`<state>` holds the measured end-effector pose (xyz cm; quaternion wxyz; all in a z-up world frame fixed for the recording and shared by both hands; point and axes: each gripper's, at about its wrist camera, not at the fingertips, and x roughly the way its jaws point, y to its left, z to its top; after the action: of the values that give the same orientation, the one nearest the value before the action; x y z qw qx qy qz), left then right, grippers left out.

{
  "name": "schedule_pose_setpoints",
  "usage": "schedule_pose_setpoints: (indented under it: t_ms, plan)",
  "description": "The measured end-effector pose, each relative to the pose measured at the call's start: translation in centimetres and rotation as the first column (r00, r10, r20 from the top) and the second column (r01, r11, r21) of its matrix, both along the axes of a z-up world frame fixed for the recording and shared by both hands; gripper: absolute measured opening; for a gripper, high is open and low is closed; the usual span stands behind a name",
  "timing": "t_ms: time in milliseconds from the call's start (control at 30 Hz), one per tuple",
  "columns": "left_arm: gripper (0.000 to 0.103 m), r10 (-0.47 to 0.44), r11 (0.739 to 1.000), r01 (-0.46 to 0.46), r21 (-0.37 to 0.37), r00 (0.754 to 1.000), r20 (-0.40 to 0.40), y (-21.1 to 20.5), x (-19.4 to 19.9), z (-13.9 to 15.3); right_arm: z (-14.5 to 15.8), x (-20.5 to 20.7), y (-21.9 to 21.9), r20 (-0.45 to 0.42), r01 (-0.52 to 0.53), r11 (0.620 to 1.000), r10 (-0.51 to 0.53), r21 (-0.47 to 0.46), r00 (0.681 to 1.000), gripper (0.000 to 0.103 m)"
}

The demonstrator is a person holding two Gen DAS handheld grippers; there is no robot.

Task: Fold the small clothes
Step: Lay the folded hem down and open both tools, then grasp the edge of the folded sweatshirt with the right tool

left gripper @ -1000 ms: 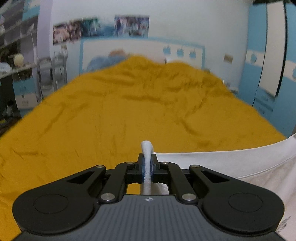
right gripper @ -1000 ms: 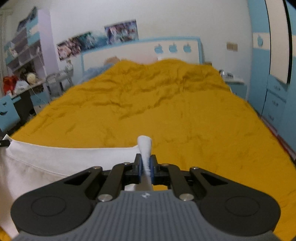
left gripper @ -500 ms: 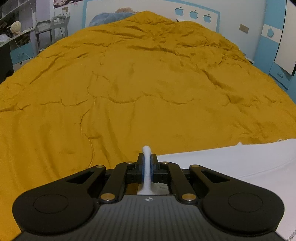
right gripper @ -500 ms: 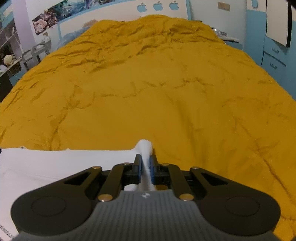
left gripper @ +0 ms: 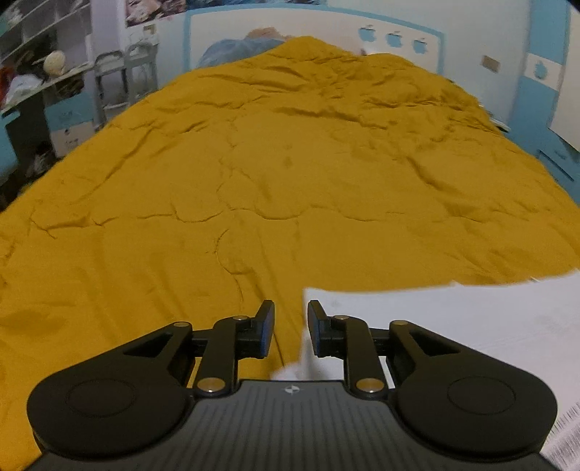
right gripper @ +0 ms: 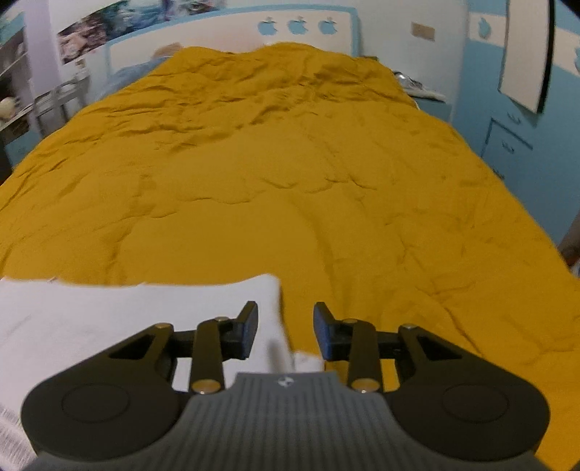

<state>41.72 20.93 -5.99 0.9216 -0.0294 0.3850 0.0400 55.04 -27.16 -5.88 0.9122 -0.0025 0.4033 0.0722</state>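
A white garment [left gripper: 453, 319] lies flat on the mustard-yellow bedspread [left gripper: 290, 181], stretching right from my left gripper [left gripper: 290, 326]. That gripper's jaws are opening; the cloth's left corner sits slack between them, free of the left pad. In the right wrist view the same white garment [right gripper: 108, 315] spreads left from my right gripper [right gripper: 285, 328]. Its jaws are opening too, with the cloth's right corner lying loose between the pads. Printed text shows at the garment's near edge in both views.
The bedspread [right gripper: 290, 181] covers a wide bed up to a white headboard [right gripper: 301, 27] with blue apple marks. Shelves and a desk [left gripper: 40, 90] stand to the left. Blue drawers and a wardrobe [right gripper: 514, 145] stand to the right.
Both grippers were shut on pinched corners of the white garment; now both have parted their jaws and the corners have dropped flat on the bedspread. Both hands came down toward the bed.
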Motion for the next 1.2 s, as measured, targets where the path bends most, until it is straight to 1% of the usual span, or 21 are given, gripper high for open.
schedule_pose_setpoints:
  t_ms: [133, 233, 300, 367, 467, 500, 567, 667, 733, 800, 900, 1000, 1067, 1133, 1200]
  plan:
    - [0.025, -0.089, 0.996, 0.089, -0.013, 0.996, -0.014, -2.0, -4.4, 2.6, 2.4, -4.8, 0.7, -0.058, -0.097, 0.995, 0.097, 0.015, 0.994, 0.029]
    - [0.025, -0.159, 0.987, 0.158, -0.039, 0.987, -0.021, -3.9, -7.8, 3.1, 3.1, -9.0, 1.9, -0.093, -0.169, 0.986, 0.169, 0.012, 0.981, 0.029]
    - [0.025, -0.178, 0.984, 0.177, -0.036, 0.984, -0.021, -5.0, -9.9, 2.6, 3.0, -11.8, 2.9, -0.105, -0.211, 0.977, 0.21, 0.003, 0.972, 0.03]
    - [0.025, -0.174, 0.984, 0.173, -0.038, 0.984, -0.029, -5.6, -11.3, 1.8, 2.3, -14.2, 3.8, -0.1, -0.232, 0.972, 0.229, -0.023, 0.968, 0.031]
    - [0.025, -0.114, 0.993, 0.112, -0.043, 0.992, -0.054, -5.7, -13.0, -0.3, 0.2, -16.9, 4.4, -0.076, -0.225, 0.97, 0.219, -0.088, 0.973, 0.032]
    - [0.025, -0.095, 0.994, 0.092, -0.05, 0.994, -0.059, -5.5, -13.5, -0.8, -0.8, -17.6, 4.4, -0.074, -0.209, 0.972, 0.201, -0.112, 0.977, 0.032]
    - [0.025, -0.054, 0.997, 0.049, -0.061, 0.995, -0.082, -4.9, -14.2, -2.2, -2.3, -18.5, 3.9, -0.087, -0.172, 0.978, 0.162, -0.117, 0.983, 0.032]
    - [0.023, -0.03, 0.998, 0.024, -0.055, 0.992, -0.124, -4.5, -15.0, -4.7, -3.8, -19.6, 3.1, -0.084, -0.121, 0.99, 0.115, -0.07, 0.99, 0.032]
    - [0.023, -0.022, 0.998, 0.015, -0.06, 0.992, -0.121, -4.1, -15.1, -5.8, -5.0, -19.9, 2.4, -0.078, -0.092, 0.995, 0.089, -0.03, 0.993, 0.032]
    - [0.023, -0.009, 0.997, 0.0, -0.076, 0.994, -0.113, -3.8, -15.6, -6.3, -6.1, -20.4, 2.4, -0.061, -0.082, 0.997, 0.081, -0.015, 0.995, 0.032]
    - [0.023, 0.0, 0.998, -0.008, -0.065, 0.993, -0.117, -4.1, -15.4, -6.0, -6.7, -20.9, 2.6, -0.041, -0.077, 0.997, 0.077, -0.012, 0.996, 0.032]
    - [0.023, 0.01, 0.998, -0.017, -0.062, 0.995, -0.103, -4.3, -15.8, -4.9, -6.1, -20.3, 2.5, -0.063, -0.075, 0.997, 0.074, -0.012, 0.995, 0.032]
    - [0.023, 0.015, 0.998, -0.019, -0.063, 0.997, -0.074, -4.6, -16.3, -3.8, -5.1, -20.0, 2.5, -0.071, -0.073, 0.997, 0.072, -0.002, 0.995, 0.032]
    - [0.023, 0.013, 0.999, -0.015, -0.049, 0.999, -0.034, -5.1, -16.7, -2.8, -3.7, -19.9, 1.9, -0.067, -0.074, 0.997, 0.076, 0.033, 0.995, 0.033]
    - [0.023, 0.005, 0.999, -0.005, -0.041, 1.0, -0.002, -5.5, -16.3, -1.8, -2.4, -19.8, 1.1, -0.05, -0.078, 0.996, 0.081, 0.053, 0.996, 0.038]
